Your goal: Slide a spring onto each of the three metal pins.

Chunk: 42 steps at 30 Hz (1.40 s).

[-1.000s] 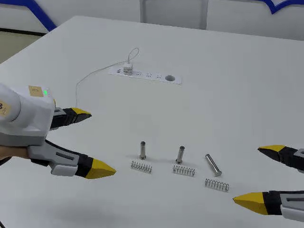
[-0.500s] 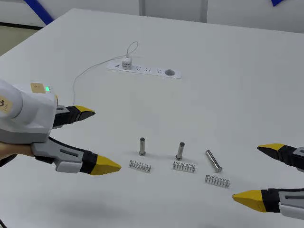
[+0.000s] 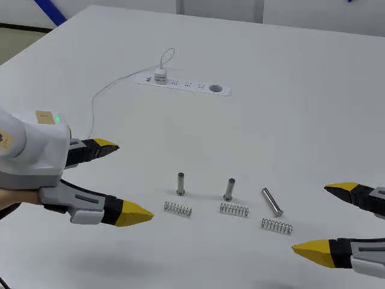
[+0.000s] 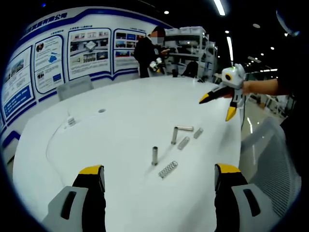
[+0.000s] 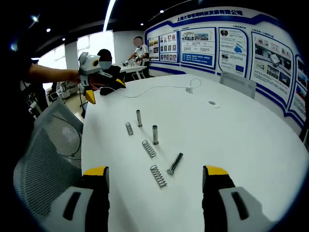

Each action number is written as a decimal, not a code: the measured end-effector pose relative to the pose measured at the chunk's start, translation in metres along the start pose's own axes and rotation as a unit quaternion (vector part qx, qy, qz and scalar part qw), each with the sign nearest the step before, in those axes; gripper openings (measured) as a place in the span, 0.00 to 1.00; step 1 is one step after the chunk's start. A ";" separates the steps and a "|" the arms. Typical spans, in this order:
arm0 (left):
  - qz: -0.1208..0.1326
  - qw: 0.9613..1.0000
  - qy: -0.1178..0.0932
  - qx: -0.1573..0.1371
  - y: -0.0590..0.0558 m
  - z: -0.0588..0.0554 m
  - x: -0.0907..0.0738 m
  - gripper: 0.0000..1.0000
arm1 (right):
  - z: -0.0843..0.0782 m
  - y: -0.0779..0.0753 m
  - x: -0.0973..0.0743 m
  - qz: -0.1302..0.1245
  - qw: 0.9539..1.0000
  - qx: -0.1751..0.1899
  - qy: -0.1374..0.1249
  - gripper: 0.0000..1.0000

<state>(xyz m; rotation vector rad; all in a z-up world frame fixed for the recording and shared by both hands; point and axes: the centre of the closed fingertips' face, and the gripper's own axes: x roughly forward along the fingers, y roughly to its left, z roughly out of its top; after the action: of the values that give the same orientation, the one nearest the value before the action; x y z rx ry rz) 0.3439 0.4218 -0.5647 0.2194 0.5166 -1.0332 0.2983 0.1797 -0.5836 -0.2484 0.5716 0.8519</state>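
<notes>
Head view, white desk [image 3: 289, 108]. Three metal pins stand in a row, with the grippers on either side of it.

- left pin [image 3: 180, 183]: upright.
- middle pin [image 3: 229, 189]: upright.
- right pin [image 3: 271, 201]: flat on its side, slanting away from the person.

One spring lies flat just on the near side of each pin: left spring [image 3: 178, 209], middle spring [image 3: 234, 209], right spring [image 3: 277, 226]. All three are loose on the desk and off the pins (I cannot tell whether any spring touches its pin's foot).

The left gripper [image 3: 131, 179] is held above the desk to the left of the left pin. Its yellow-tipped fingers [image 3: 129, 212] are spread wide and hold nothing, with the tips pointing right along the row.

The right gripper [image 3: 311, 218] is at the lower right. Its fingers [image 3: 313, 251] are also spread wide and empty, tips pointing left. It is near the right spring but apart from it.

On the far side of the desk is a white power strip [image 3: 183, 85] with a plug [image 3: 159, 76] in it. A thin cable [image 3: 105, 93] trails off to the left.

In the left gripper view the pins and springs lie ahead between its own fingers, with the right gripper beyond them. In the right gripper view the same row runs away toward the left gripper, and a mesh chair back [image 5: 43, 154] stands beside the desk.
</notes>
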 end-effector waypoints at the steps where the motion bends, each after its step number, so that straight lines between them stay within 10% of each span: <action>1: -0.001 1.000 0.000 -0.003 0.000 -0.001 0.000 0.97 | 0.000 -0.001 0.001 -0.002 1.000 -0.001 0.000 0.80; 42: -0.002 1.000 -0.028 -0.013 -0.001 0.007 0.004 0.93 | -0.007 -0.026 0.025 -0.017 0.999 0.015 0.027 0.66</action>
<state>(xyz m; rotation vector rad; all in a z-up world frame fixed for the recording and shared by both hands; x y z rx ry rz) 0.3465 0.4156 -0.5603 0.1658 0.4795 -1.0330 0.3281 0.1758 -0.6038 -0.2534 0.6282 0.8049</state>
